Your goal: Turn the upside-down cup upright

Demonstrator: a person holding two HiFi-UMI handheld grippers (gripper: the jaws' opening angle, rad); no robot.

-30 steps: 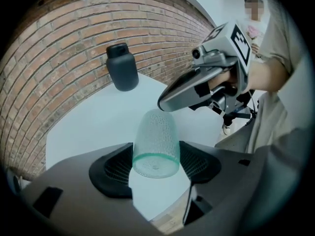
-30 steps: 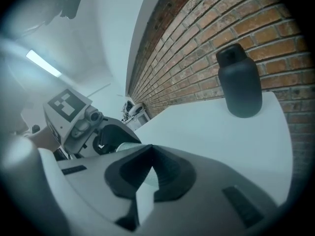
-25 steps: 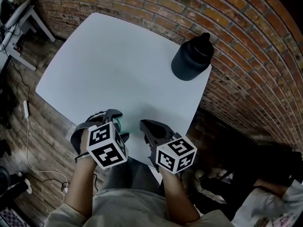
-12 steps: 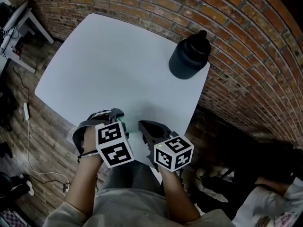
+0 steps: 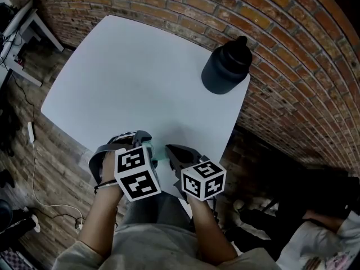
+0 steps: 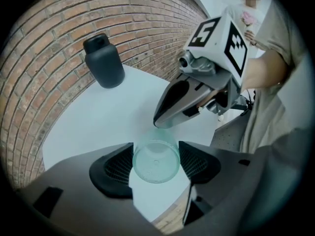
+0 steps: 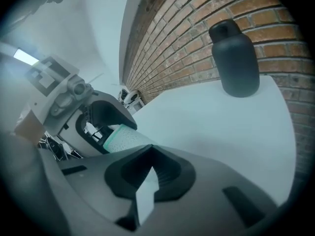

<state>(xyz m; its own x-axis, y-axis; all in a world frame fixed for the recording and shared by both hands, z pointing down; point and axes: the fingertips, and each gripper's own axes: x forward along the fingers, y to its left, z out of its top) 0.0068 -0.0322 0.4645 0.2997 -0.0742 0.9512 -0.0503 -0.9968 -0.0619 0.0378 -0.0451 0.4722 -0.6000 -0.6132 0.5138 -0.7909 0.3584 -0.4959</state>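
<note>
On table [image 5: 140,66]: one cup [image 6: 156,162] gripped in left gripper [image 5: 144,145] jaws, one bottle [image 5: 226,69].

A white table [image 5: 129,77] is being bordered by a brick wall [image 5: 281,38] at upper right and plank floor [image 5: 56,156] at lower left.

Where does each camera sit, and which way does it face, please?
Head view: on the person's head, facing down at the white table; forearms, left gripper, right gripper show.
Left gripper view: on that gripper, looking down its fingers, which clamp the clear cup.
Right gripper view: on that gripper, looking across the table over its closed fingers.
All share the dark bottle.
</note>
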